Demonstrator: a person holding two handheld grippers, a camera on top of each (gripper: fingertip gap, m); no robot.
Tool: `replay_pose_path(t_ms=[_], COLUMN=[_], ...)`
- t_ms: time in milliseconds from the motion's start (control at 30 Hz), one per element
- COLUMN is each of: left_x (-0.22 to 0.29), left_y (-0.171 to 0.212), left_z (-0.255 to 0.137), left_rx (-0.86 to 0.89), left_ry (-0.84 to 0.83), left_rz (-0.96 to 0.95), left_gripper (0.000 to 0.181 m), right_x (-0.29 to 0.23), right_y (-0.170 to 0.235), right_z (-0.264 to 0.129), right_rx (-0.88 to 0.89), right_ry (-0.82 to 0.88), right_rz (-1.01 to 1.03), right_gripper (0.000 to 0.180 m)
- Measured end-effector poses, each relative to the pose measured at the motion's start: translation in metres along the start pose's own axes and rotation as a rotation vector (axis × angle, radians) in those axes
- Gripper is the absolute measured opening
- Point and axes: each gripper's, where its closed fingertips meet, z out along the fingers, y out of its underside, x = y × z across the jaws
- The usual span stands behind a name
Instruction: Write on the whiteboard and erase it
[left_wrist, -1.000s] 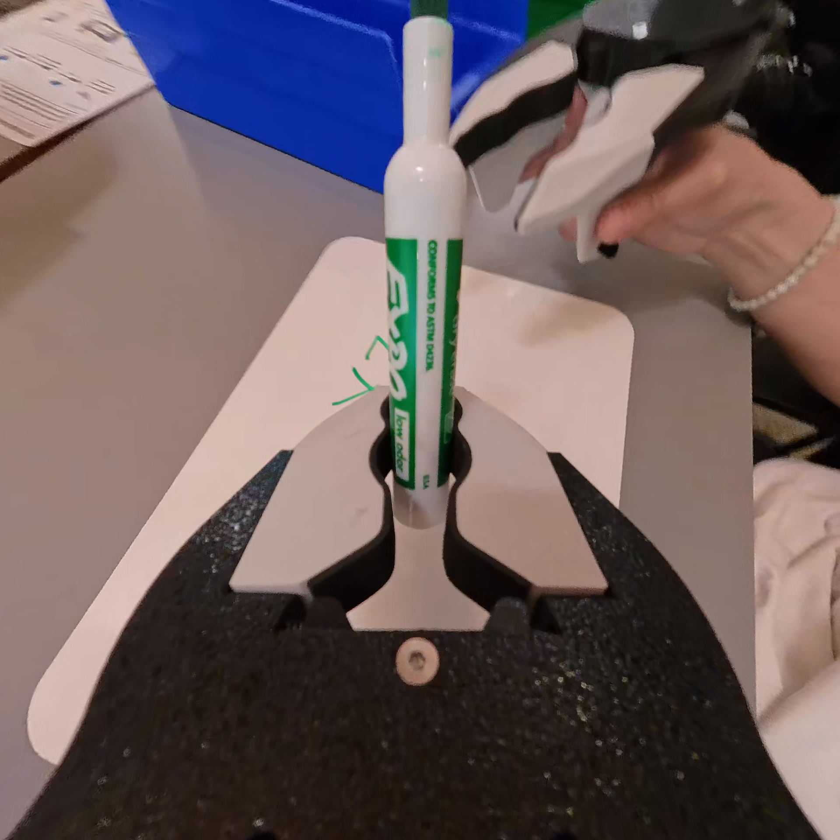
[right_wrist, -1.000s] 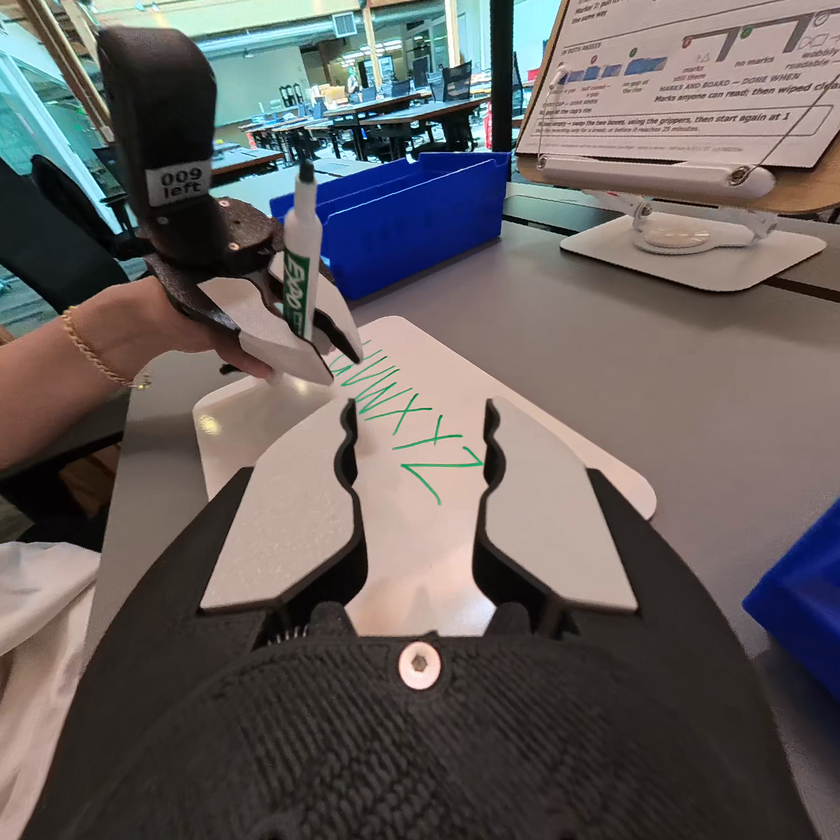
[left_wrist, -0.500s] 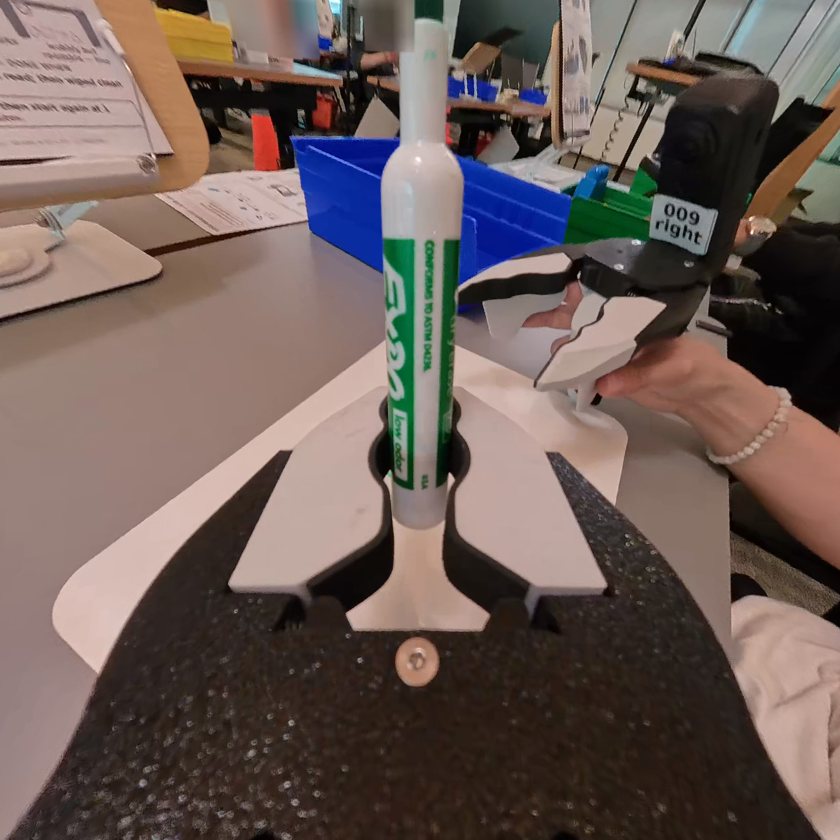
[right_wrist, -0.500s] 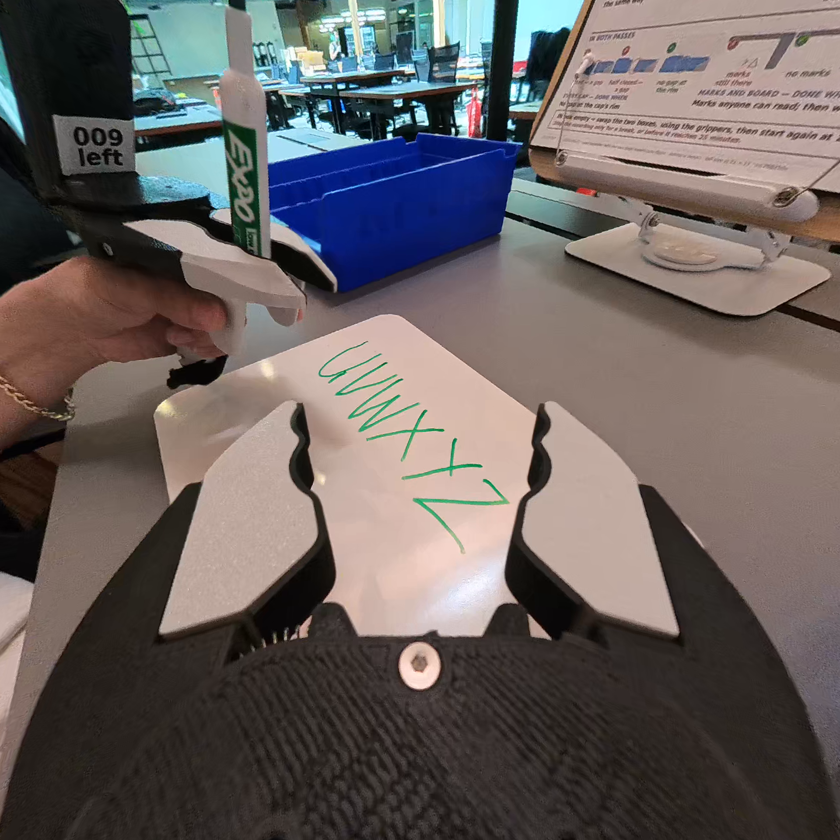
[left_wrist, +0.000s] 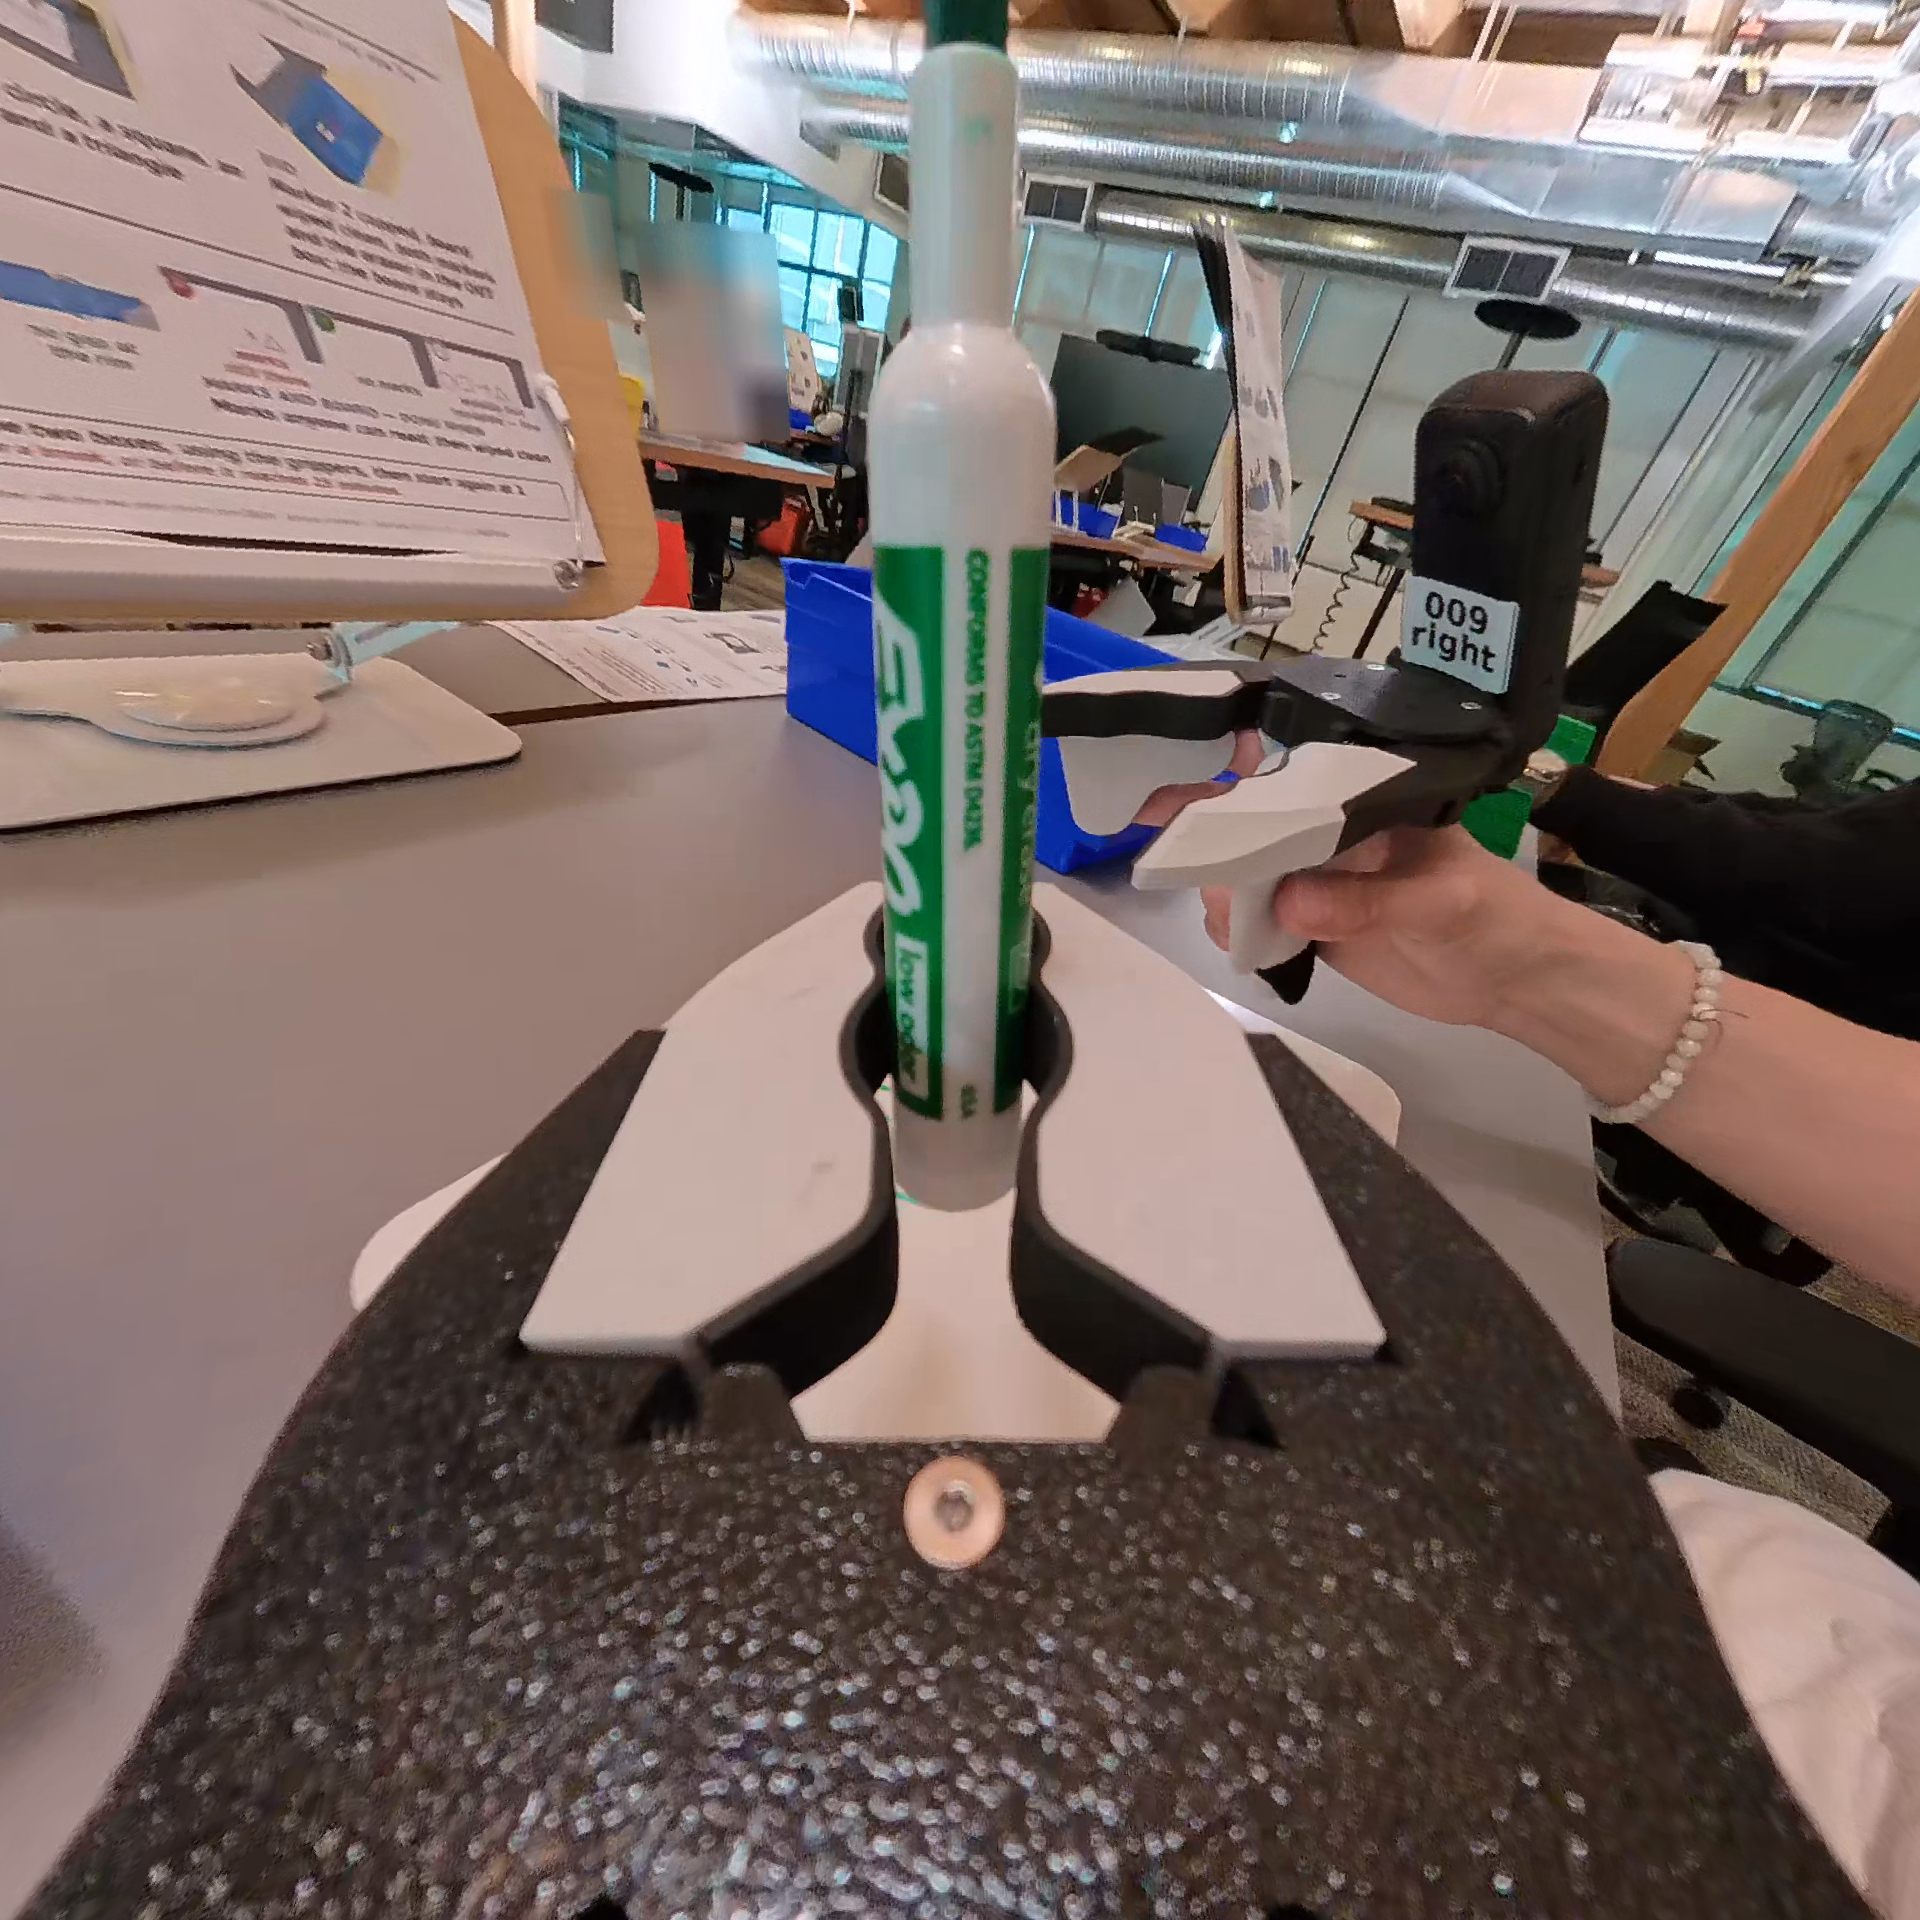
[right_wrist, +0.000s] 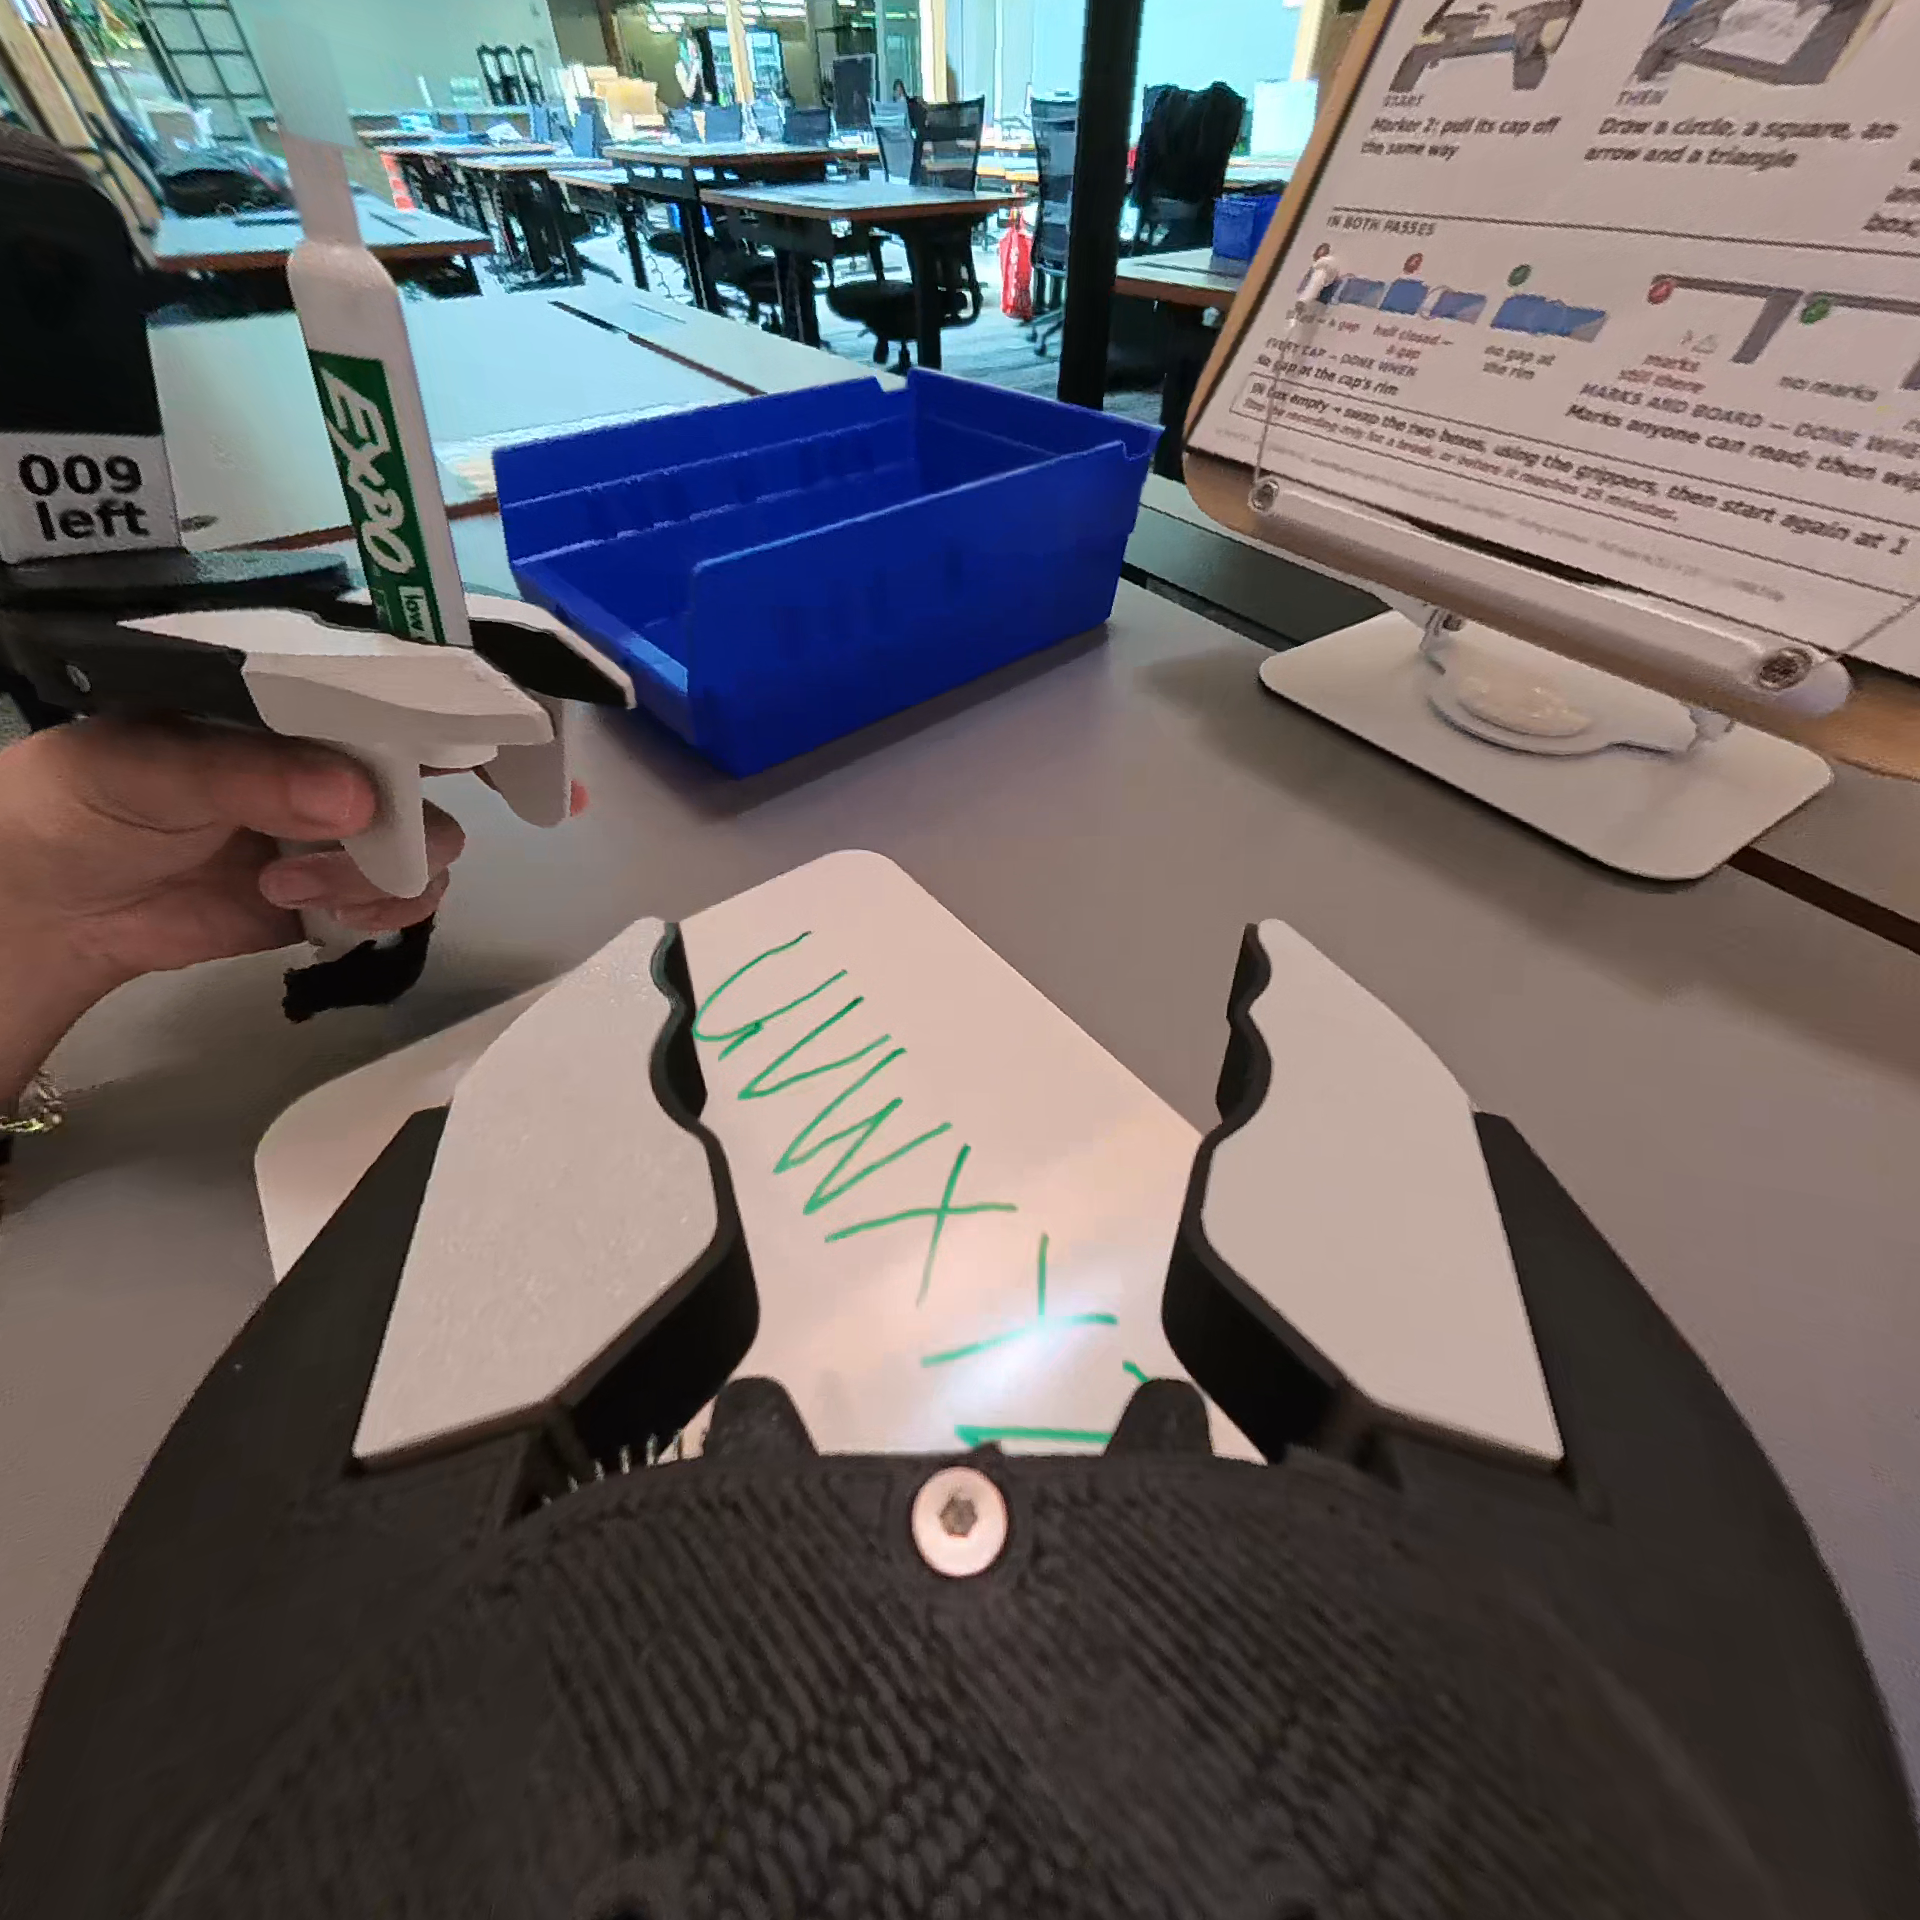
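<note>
The whiteboard (right_wrist: 997, 1122) lies flat on the grey desk (right_wrist: 1558, 1091), and a line of green handwriting (right_wrist: 883, 1132) runs along it, from the far end toward the near end. The writing part looks finished, so the step in hand is probably to put the marker away or cap it, and then to wipe the board.

The green marker (left_wrist: 961, 727) stands upright in the left claw (left_wrist: 961, 997), which is closed on its lower barrel, with the tip end pointing up. In the right wrist view this claw is lifted above the desk, beside the far left corner of the board and not touching it. The right claw (right_wrist: 961, 1039) is open and holds nothing; it hovers over the near part of the board with the writing between its two fingers.

To do this step well, I think the marker must stay vertical and well away from the board, so no extra line is made. No cap and no eraser is visible in these views, so I cannot tell where they are. The right claw should find the eraser first, then press it flat and wipe along the whole line.

Behind the board stands an empty blue bin (right_wrist: 821, 561), and to the right an instruction sheet on a white stand (right_wrist: 1558, 758).
</note>
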Motion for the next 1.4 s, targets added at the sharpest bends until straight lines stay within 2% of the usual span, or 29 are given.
replay_pose_path(t_ms=[367,533,733,867,1133,1400], left_x=[-0.037,-0.026,0.0,0.025,0.068,0.076], left_y=[-0.007,-0.023,-0.024,-0.003,0.039,0.068], left_z=[-0.066,-0.118,-0.192,-0.238,-0.314,-0.402], left_rx=[0.134,0.266,0.305,0.297,0.286,0.255], left_ry=[-0.116,-0.167,-0.208,-0.285,-0.451,-0.746], left_rz=[-0.071,-0.116,-0.152,-0.163,-0.197,-0.174], left_gripper=[0.019,0.019,0.02,0.02,0.02,0.02], right_x=[-0.018,-0.048,-0.094,-0.14,-0.262,-0.393], right_y=[0.001,0.002,-0.002,-0.013,-0.02,-0.011], right_z=[0.031,0.039,0.06,0.08,0.101,0.12], right_rx=[-0.034,-0.031,-0.005,0.043,0.093,0.059], right_ry=[0.059,0.023,-0.021,-0.089,-0.271,-0.667], right_rz=[-0.023,-0.023,-0.054,-0.034,-0.126,-0.192], right_gripper=[0.109,0.111,0.113,0.114,0.115,0.118])
